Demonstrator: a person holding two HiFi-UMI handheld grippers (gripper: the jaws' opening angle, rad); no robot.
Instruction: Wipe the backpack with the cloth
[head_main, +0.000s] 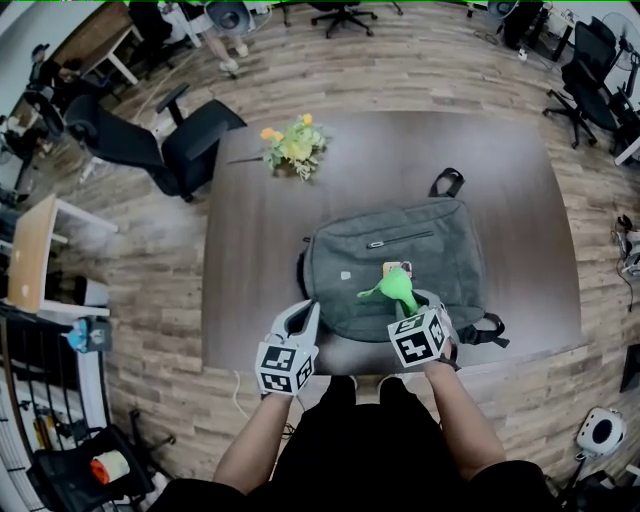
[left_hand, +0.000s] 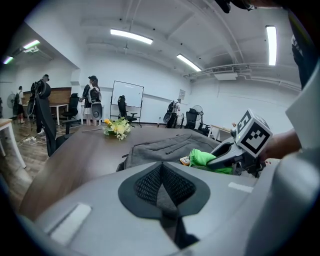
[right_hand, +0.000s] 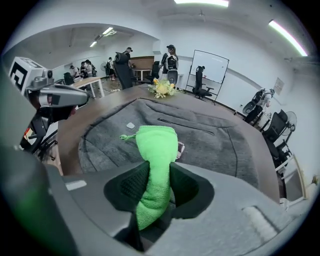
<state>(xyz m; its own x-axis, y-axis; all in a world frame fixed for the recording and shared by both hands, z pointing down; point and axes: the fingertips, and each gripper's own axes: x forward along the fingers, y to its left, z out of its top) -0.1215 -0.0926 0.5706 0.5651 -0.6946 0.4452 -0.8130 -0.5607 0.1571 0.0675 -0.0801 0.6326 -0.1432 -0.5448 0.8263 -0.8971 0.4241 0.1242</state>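
Note:
A grey backpack (head_main: 400, 262) lies flat on the brown table (head_main: 250, 280), near its front edge. My right gripper (head_main: 408, 300) hovers over the backpack's near end, shut on a bright green cloth (head_main: 396, 288). In the right gripper view the cloth (right_hand: 156, 150) is pinched between the jaws of the right gripper (right_hand: 156, 187) and sticks out over the backpack (right_hand: 220, 142). My left gripper (head_main: 304, 315) hangs at the backpack's near left corner, over the table edge. In its own view the left gripper (left_hand: 162, 172) has its pads pressed together with nothing in them; the backpack (left_hand: 160, 147) lies ahead.
A bunch of yellow flowers (head_main: 294, 146) lies on the table's far left part. Black office chairs (head_main: 190, 140) stand left of the table and more (head_main: 590, 85) at the back right. People (left_hand: 92, 97) stand far off near a whiteboard (left_hand: 126, 100).

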